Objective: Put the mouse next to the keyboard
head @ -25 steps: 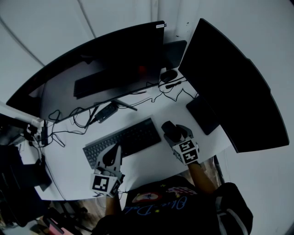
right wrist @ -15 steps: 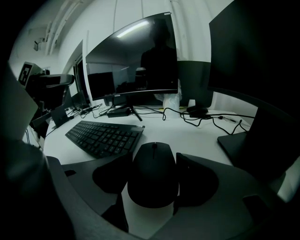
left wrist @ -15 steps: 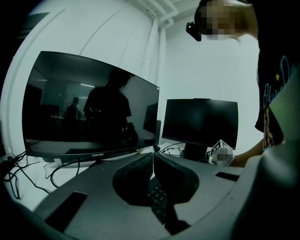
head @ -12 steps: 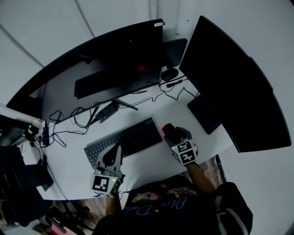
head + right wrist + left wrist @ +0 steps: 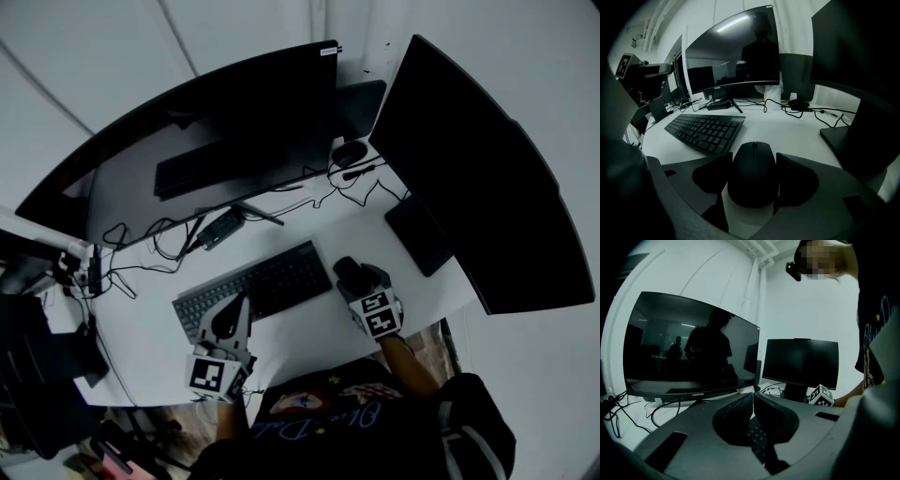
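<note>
A black mouse rests on the white desk, just right of the black keyboard. My right gripper is shut on the mouse, one jaw against each side. The mouse's front points toward the monitors. My left gripper hovers over the keyboard's near left part, its jaws pressed together and holding nothing. The right gripper's marker cube shows in the left gripper view.
A wide curved monitor stands behind the keyboard, and a second dark monitor stands at the right. A flat black pad lies right of the mouse. Cables and a small dock lie behind the keyboard.
My right gripper with the mouse has drifted slightly nearer to me and to the right. The left gripper has stayed put.
</note>
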A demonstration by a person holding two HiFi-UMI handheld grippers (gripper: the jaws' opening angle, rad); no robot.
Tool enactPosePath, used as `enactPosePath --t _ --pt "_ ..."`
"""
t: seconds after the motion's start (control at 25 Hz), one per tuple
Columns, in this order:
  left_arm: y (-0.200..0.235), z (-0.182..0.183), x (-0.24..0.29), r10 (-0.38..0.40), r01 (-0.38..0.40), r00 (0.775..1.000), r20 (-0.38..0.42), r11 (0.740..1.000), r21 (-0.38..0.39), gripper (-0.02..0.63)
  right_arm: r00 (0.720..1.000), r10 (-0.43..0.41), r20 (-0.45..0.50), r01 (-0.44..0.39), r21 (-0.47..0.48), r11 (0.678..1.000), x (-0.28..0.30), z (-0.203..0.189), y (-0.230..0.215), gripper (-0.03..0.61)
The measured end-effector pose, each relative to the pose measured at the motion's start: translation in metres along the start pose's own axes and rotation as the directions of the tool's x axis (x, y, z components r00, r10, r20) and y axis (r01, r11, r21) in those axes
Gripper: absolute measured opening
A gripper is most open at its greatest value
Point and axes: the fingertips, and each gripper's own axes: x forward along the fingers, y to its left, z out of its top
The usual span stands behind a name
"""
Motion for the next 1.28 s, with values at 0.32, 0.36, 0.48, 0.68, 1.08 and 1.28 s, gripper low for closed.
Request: enactPosePath --t 0.32,0.36,0.48,0.68,1.08,1.28 --pt "0.002 0.000 -0.005 0.013 -0.013 1.000 0.003 1.000 -0.007 0.004 1.000 -0.003 -0.017 0.003 -0.024 1.000 0.000 -0.007 0.002 0.272" --pt "0.002 0.000 -0.005 0.014 -0.014 1.000 0.003 1.000 -0.007 0.003 1.000 -0.003 -0.018 0.003 -0.024 1.000 0.001 -0.007 0.003 0.272" --pt "0.001 0.000 -0.006 0.012 -0.012 1.000 0.007 1.000 -0.002 0.004 1.000 -0.002 -0.014 0.002 -0.018 1.000 0.001 -0.007 0.003 0.272" --pt "-0.001 0.000 -0.007 0.010 -0.010 1.000 0.015 1.000 -0.008 0.004 1.000 0.004 0.014 -0.004 -0.011 1.000 -0.003 -0.001 0.003 0.272" --pt "0.001 0.001 -0.013 0.023 -0.022 0.999 0.042 1.000 -0.016 0.005 0.982 0.030 0.188 -0.029 -0.009 1.000 -0.032 0.051 0.011 0.272" --pt "0.005 0.001 -0.020 0.048 -0.047 0.997 0.057 0.999 -0.027 0.003 0.967 0.084 0.240 -0.077 -0.038 0.996 -0.046 0.080 0.025 0.195"
